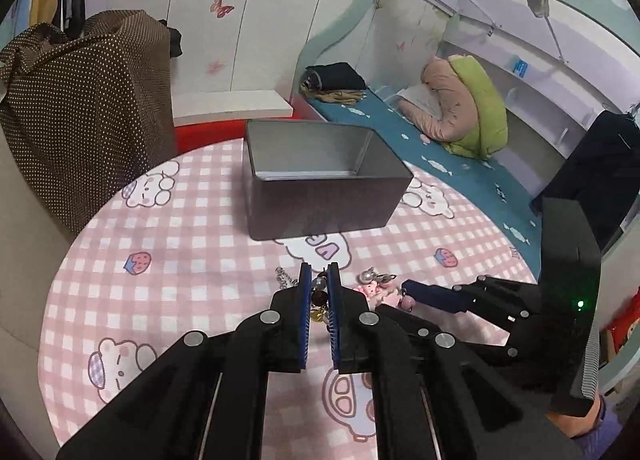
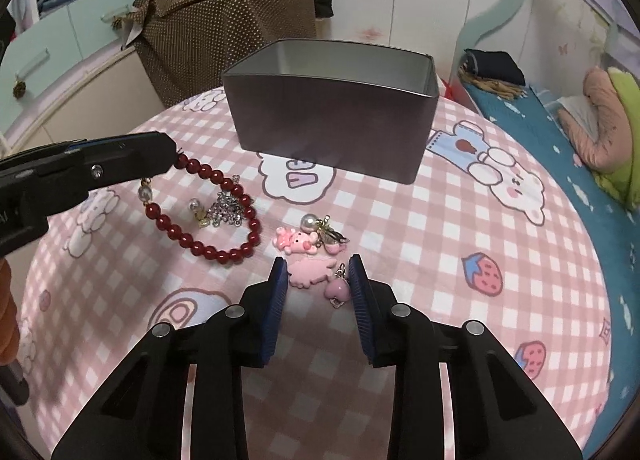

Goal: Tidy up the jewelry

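**Bracelet clamped left, charms between right jaws**

Left gripper (image 1: 319, 292), bottom centre of its view: clamped on red bead bracelet (image 2: 208, 216), loop draped onto pink checked cloth (image 2: 460, 244) at left of right view. Right gripper (image 2: 318, 280), bottom centre: jaws apart, straddling pink charm cluster (image 2: 308, 260); pad contact not clear. Pearl earring (image 2: 195, 206) and silver chain (image 2: 228, 210) inside bracelet loop. Grey tin (image 2: 332, 128) open, upper centre, apart from jewelry.

Your left wrist camera looks down along its fingers, close over the checked cloth (image 1: 192, 252), the tin box (image 1: 320, 196) at frame centre. Your right wrist camera faces the same box (image 2: 332, 128) at upper centre. Both views share box and cloth.
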### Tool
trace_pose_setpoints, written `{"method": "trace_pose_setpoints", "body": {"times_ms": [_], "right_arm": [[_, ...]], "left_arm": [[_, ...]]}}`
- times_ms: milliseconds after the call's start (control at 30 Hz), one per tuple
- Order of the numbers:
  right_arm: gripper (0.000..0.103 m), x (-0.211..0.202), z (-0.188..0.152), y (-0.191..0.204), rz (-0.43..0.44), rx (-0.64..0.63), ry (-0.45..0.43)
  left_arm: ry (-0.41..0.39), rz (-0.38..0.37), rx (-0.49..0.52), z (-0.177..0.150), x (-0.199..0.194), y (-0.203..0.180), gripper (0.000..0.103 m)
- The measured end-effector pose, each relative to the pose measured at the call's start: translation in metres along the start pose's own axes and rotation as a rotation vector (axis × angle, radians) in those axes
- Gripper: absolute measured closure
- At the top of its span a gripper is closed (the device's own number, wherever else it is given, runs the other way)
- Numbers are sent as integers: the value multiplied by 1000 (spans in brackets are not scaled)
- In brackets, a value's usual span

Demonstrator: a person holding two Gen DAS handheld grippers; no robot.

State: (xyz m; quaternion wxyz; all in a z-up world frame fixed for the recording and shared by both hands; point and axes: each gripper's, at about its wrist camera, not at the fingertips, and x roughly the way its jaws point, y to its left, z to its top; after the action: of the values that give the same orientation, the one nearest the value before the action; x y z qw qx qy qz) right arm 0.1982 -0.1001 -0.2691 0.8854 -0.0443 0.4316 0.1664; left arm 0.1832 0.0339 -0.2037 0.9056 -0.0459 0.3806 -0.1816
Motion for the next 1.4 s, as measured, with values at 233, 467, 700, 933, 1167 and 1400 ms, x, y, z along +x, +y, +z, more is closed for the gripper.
{"method": "trace_pose_setpoints", "body": {"times_ms": [233, 467, 700, 933, 1167, 1400], "right_arm": [[71, -30, 12, -10, 24, 40, -69], [71, -55, 42, -21, 55, 84, -147], [71, -67, 79, -34, 72, 121, -221], [71, -61, 109, -52, 99, 168, -248], [71, -33, 117, -57, 107, 183, -205], [71, -3, 112, -58, 100, 191, -150]], "left_arm": [[-38, -19, 13, 13, -14, -9, 97], [-90, -23, 38, 42, -23, -20, 97], [-147, -7, 86, 80, -27, -30, 97], [-182, -24, 74, 114, -17, -26, 97], [-143, -6, 24, 122, 22, -13, 97], [-48, -5, -10, 105, 63, 3, 96]]}}
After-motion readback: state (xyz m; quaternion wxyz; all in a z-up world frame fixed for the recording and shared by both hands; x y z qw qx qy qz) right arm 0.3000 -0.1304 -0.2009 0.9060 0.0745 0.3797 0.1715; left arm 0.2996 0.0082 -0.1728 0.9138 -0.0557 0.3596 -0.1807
